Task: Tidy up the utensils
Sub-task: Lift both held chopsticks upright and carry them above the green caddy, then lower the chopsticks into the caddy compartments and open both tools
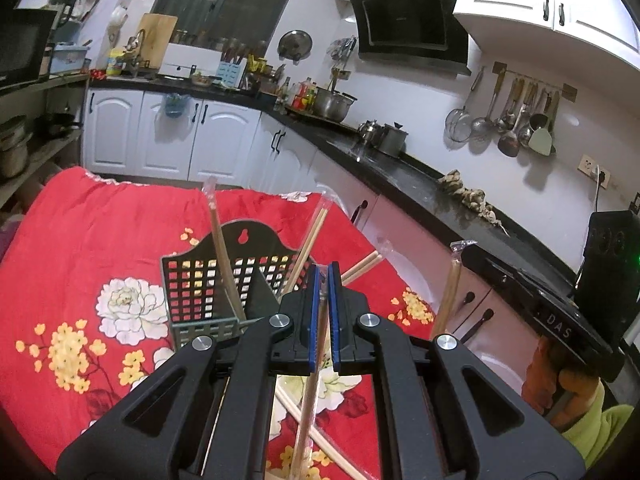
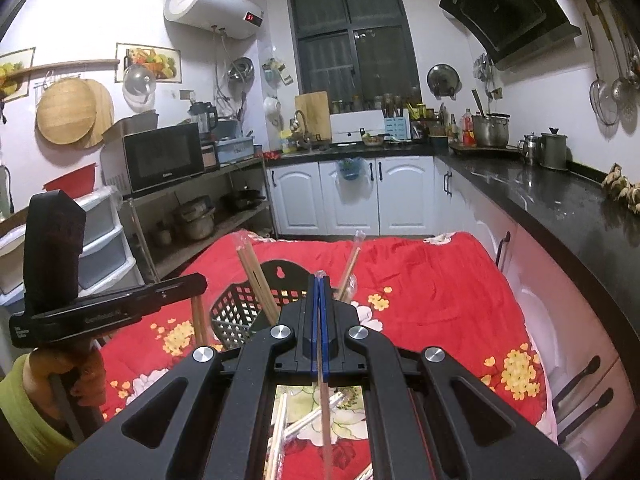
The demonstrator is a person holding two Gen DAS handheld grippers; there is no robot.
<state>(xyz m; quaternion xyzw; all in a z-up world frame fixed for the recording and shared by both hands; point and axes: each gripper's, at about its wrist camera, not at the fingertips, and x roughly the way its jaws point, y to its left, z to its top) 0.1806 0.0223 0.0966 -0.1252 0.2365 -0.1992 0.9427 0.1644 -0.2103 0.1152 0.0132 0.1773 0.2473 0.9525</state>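
A black perforated utensil basket point(image 1: 208, 296) stands on the red floral cloth point(image 1: 80, 248), with wrapped chopstick pairs point(image 1: 222, 252) leaning in it. My left gripper point(image 1: 323, 276) is shut on a wrapped chopstick pair point(image 1: 308, 396) that hangs down below the jaws, just right of the basket. My right gripper point(image 2: 319, 286) is shut on another wrapped chopstick pair point(image 2: 324, 400), right of the basket point(image 2: 236, 312). More wrapped chopsticks point(image 2: 304, 424) lie on the cloth under both grippers. The left gripper's body point(image 2: 108, 312) shows at the left of the right wrist view.
A black kitchen counter point(image 1: 420, 184) with white cabinets runs along the right side, close to the table edge. A pot and kettle point(image 1: 384, 134) stand on it. A shelf with a microwave point(image 2: 164, 158) and plastic drawers point(image 2: 100, 240) stand to the left.
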